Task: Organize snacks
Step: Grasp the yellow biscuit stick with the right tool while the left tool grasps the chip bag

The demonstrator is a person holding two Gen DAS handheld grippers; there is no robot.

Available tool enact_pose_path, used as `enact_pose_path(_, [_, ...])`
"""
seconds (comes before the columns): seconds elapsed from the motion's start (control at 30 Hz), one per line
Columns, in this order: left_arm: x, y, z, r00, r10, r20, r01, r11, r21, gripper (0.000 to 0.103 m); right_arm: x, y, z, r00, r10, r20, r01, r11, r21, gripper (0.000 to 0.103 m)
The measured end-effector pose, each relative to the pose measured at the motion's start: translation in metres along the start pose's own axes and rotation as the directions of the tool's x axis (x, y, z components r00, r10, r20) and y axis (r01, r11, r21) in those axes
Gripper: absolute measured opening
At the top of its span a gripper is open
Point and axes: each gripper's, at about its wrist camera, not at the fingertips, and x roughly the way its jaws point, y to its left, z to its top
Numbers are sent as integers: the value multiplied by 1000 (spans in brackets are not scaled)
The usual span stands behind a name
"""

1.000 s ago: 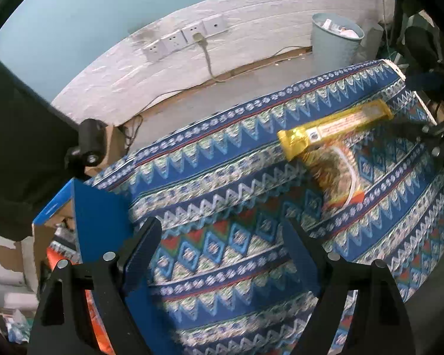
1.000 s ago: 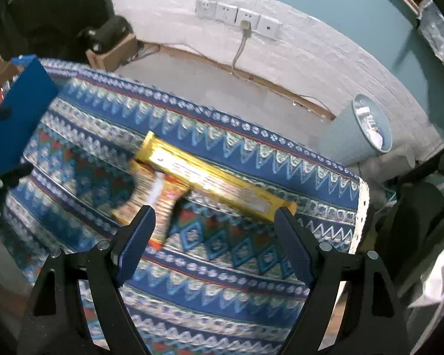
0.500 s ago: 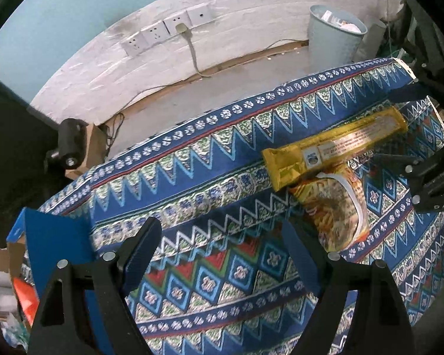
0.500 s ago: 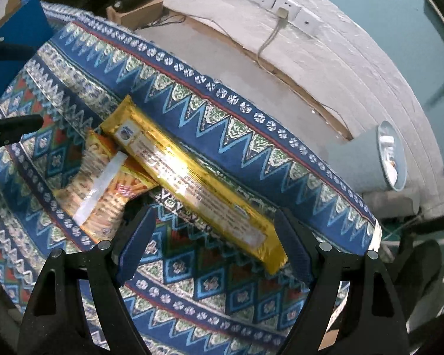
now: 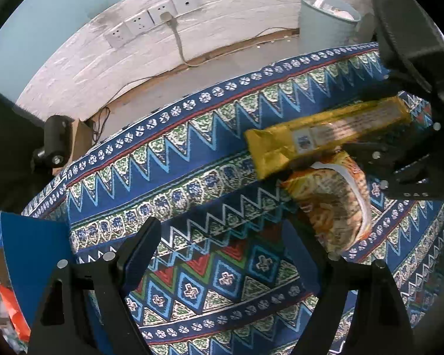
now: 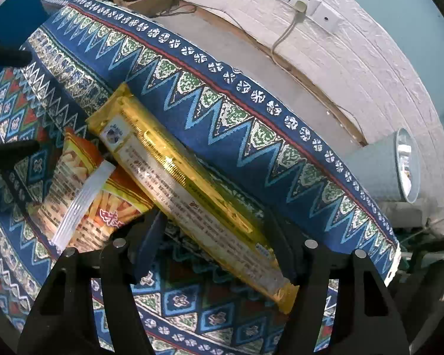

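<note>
A long gold snack pack (image 6: 192, 198) lies on the patterned tablecloth (image 6: 245, 136), partly over an orange chips bag (image 6: 83, 189). My right gripper (image 6: 216, 236) is open, low over the table, with the gold pack's near end between its fingers. In the left wrist view the gold pack (image 5: 325, 136) and chips bag (image 5: 331, 204) lie at the right, with the right gripper's fingers (image 5: 379, 159) around the gold pack. My left gripper (image 5: 228, 248) is open and empty over the cloth, left of the snacks.
A blue box (image 5: 32, 248) with orange packs inside stands at the table's left edge. A pale waste bin (image 5: 325, 26) stands on the floor beyond the table. Wall sockets (image 5: 151, 20) and a cable lie behind. A small black device (image 5: 53, 145) sits on a cardboard box.
My right gripper has come down and forward until the gold pack's end lies between its fingers. My left gripper has swung right, away from the blue box, toward the snacks.
</note>
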Motion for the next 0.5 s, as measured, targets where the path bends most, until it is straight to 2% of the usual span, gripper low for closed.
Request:
enact_pose_path(0.23, [-8,-5,4,998,-55,4,55,998,-37,86,-3,-2,-10,997,74,-16,-73,993,90,43])
enact_pose_path(0.4, [-7,-7,7,990,-143,-19,140,985,-103,86,-9,-10,-26,995,97,-6,-95,977,192,36])
enact_pose_path(0.5, [-8,-14,9,988,-156,-20,152,980,-126,86,-12,-15,-37,994,105,-18,-97,962,255,36])
